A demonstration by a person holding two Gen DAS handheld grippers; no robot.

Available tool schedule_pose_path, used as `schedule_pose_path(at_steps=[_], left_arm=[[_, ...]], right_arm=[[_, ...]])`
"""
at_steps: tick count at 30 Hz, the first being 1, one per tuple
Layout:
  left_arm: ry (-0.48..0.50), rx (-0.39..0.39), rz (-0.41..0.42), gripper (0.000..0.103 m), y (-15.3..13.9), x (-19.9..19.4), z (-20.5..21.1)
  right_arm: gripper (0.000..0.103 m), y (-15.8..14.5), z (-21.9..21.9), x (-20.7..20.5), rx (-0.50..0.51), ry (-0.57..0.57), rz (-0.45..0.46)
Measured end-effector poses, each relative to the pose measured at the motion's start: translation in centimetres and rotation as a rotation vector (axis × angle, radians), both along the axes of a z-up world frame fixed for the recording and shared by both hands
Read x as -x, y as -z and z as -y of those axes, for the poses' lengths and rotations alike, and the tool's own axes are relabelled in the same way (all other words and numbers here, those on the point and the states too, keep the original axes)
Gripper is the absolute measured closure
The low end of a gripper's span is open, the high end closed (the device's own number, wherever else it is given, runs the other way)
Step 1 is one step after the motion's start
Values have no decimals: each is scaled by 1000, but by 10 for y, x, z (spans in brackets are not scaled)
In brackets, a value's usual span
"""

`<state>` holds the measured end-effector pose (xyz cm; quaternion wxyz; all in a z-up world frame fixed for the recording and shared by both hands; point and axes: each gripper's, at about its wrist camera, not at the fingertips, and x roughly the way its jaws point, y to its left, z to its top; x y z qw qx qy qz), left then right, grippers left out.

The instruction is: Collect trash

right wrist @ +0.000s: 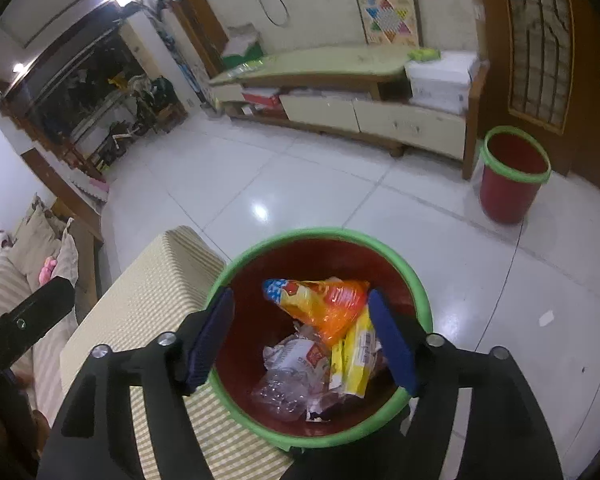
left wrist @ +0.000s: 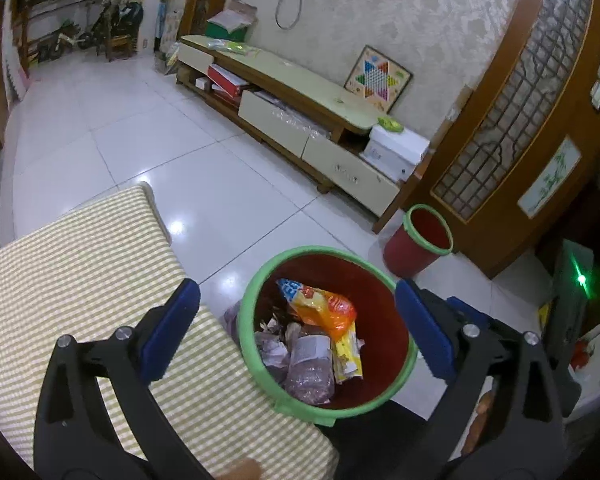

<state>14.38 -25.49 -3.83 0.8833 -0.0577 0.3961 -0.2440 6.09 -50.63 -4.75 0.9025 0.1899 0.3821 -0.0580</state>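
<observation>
Black arms and blue pads of the left gripper (left wrist: 298, 328) fill the near edge of the left wrist view, spread wide and grasping nothing. Between them, a red bin with a green rim (left wrist: 260, 376) is seen from above, set just beside a striped cushion (left wrist: 60, 272) — probably so that rubbish can be dropped straight in. An orange snack bag (left wrist: 324, 306), a yellow wrapper and crumpled clear plastic lie inside. A second red bin (left wrist: 410, 250) stands far right on the tiled floor, by a wooden door.

From the right wrist view, the right gripper (right wrist: 302, 338) is likewise released and empty, held directly over the same bin's mouth — a pose suggesting a drop is finished.
</observation>
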Motion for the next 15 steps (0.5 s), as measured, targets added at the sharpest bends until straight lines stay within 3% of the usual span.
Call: schedule_pose_path(at_steps=[4,11,15], left_arm=[[-80,9,93,5,-25,15,-32],[-253,22,262,5,-68,40,-83],[-327,-29,345,5,-91,61,-103]], right_arm=[[6,-35,-26,16,71,-27,155],[7,-89,-87,50,282,-36,468],[7,-103,-98,61,185,-51,546]])
